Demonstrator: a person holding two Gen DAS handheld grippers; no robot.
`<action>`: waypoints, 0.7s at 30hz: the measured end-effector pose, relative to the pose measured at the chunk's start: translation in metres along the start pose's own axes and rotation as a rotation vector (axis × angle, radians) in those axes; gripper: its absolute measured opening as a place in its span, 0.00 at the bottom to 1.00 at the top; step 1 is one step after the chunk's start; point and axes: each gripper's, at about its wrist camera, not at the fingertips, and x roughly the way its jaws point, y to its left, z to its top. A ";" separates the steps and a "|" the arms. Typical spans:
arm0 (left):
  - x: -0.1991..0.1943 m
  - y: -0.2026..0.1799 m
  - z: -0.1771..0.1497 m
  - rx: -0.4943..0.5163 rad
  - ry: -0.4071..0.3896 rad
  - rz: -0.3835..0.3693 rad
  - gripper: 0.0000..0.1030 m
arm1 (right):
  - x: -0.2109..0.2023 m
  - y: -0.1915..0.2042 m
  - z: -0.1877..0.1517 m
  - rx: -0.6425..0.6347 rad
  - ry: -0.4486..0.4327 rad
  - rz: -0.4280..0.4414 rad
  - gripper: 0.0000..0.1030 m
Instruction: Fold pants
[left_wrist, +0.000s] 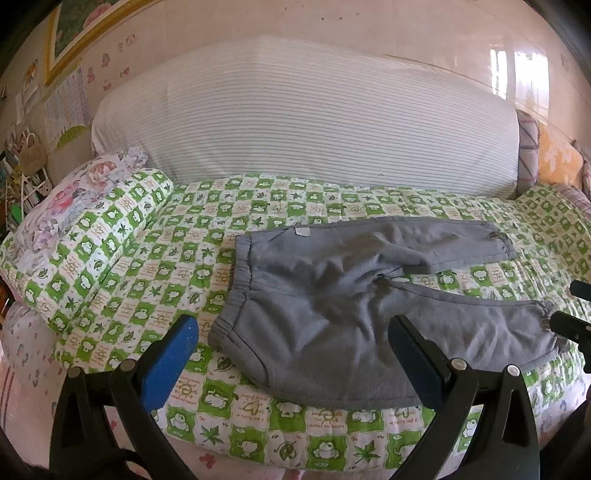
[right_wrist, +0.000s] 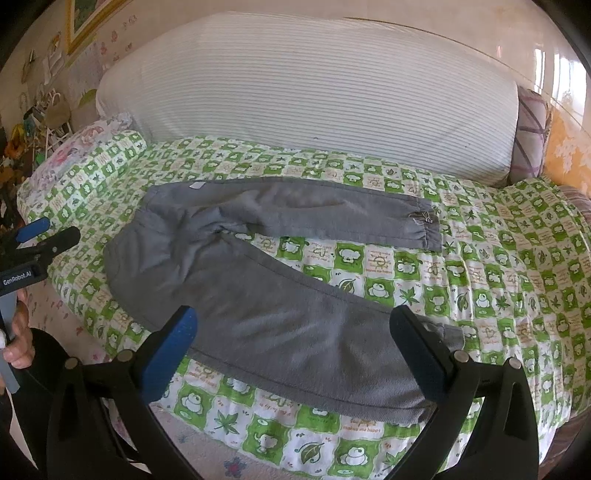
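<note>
Grey pants (right_wrist: 258, 280) lie flat on the green quilt (right_wrist: 480, 295), legs splayed, just ahead of both grippers. Left gripper (left_wrist: 291, 354) & right gripper (right_wrist: 291, 350) gape wide, holding nothing. Looks pre-fold; next prob: pinch near leg, bring it over far leg.

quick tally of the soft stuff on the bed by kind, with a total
grey pants: 1
green checked quilt: 1
striped white bolster: 1
floral pillow: 1
total: 4
</note>
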 end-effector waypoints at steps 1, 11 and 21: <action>0.001 0.000 0.000 0.000 0.002 0.000 1.00 | 0.001 -0.002 0.000 0.003 0.000 0.001 1.00; 0.005 -0.005 0.001 0.008 0.008 -0.001 1.00 | 0.008 -0.013 -0.001 0.027 0.003 0.006 1.00; 0.012 -0.002 0.008 0.000 0.011 -0.014 1.00 | 0.013 -0.016 0.003 0.035 0.009 0.013 1.00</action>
